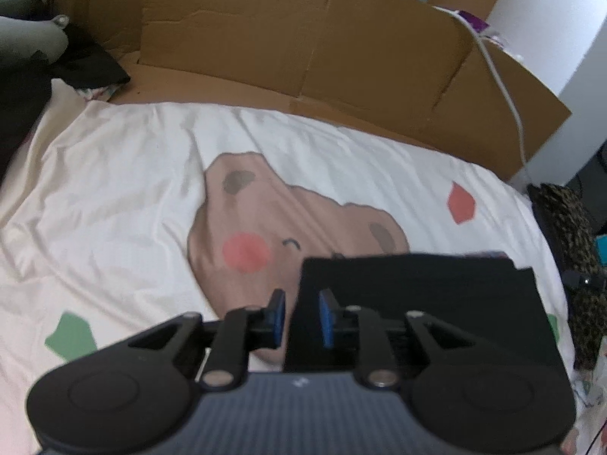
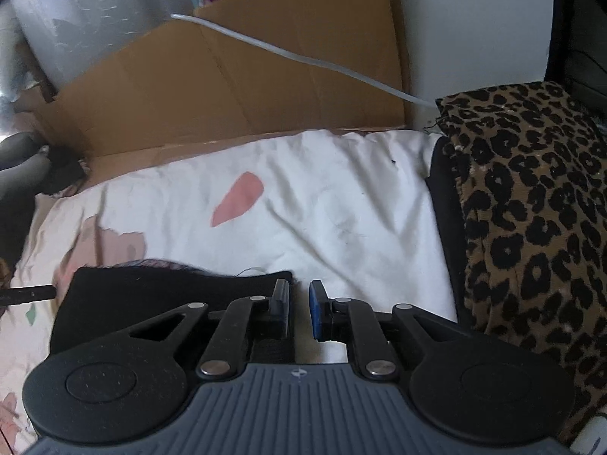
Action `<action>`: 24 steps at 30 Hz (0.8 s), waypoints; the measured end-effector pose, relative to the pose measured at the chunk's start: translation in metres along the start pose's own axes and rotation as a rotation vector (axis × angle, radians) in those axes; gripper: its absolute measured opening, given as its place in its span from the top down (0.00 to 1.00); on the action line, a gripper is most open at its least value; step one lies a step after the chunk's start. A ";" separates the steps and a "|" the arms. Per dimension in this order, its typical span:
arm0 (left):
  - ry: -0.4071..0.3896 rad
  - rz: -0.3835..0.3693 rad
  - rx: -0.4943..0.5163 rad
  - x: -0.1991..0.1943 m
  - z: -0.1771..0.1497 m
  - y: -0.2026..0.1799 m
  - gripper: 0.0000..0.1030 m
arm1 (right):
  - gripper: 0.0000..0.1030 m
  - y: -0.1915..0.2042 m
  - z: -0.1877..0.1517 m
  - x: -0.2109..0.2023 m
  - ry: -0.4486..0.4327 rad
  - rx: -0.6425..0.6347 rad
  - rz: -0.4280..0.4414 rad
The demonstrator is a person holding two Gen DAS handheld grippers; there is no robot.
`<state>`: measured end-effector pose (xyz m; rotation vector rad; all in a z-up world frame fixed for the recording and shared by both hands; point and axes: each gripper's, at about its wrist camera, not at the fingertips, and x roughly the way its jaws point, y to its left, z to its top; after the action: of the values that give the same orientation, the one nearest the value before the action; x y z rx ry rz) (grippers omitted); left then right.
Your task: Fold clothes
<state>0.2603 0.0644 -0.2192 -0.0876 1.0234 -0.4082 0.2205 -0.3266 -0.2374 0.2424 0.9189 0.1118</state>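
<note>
A folded black garment (image 1: 417, 303) lay on the bed's white sheet (image 1: 114, 189). The left gripper (image 1: 301, 316) and right gripper (image 2: 299, 309), jaws slightly spread and pinching nothing, hung at its six-o'clock corners.

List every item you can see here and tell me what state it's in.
Black garment: folded flat on the bed.
Leopard-print cloth: folded, at the bed's edge.
Bedsheet: spread, wrinkled.
Cardboard: flattened, propped up behind the bed.
Left gripper: slightly open, holding nothing.
Right gripper: slightly open, holding nothing.
</note>
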 end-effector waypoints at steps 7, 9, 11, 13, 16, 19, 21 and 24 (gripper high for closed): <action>0.016 -0.042 0.011 -0.037 -0.024 -0.014 0.79 | 0.88 0.018 -0.031 -0.021 0.030 -0.013 0.059; 0.021 -0.064 -0.001 -0.048 -0.034 -0.018 0.79 | 0.88 0.023 -0.039 -0.026 0.034 -0.008 0.073; 0.029 -0.070 0.006 -0.054 -0.045 -0.023 0.79 | 0.88 0.027 -0.047 -0.033 0.036 -0.008 0.087; 0.041 -0.074 0.021 -0.060 -0.056 -0.029 0.79 | 0.88 0.033 -0.054 -0.039 0.035 -0.021 0.092; 0.065 -0.082 0.060 -0.065 -0.072 -0.039 0.79 | 0.88 0.042 -0.065 -0.047 0.042 -0.050 0.107; 0.079 -0.095 0.113 -0.068 -0.088 -0.052 0.79 | 0.88 0.052 -0.078 -0.053 0.056 -0.090 0.124; 0.085 -0.118 0.156 -0.068 -0.099 -0.060 0.79 | 0.88 0.059 -0.089 -0.056 0.076 -0.115 0.141; 0.099 -0.138 0.222 -0.067 -0.113 -0.070 0.79 | 0.88 0.068 -0.105 -0.058 0.101 -0.168 0.158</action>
<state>0.1145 0.0378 -0.2054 0.0619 1.0659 -0.6551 0.1021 -0.2554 -0.2360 0.1537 0.9839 0.3485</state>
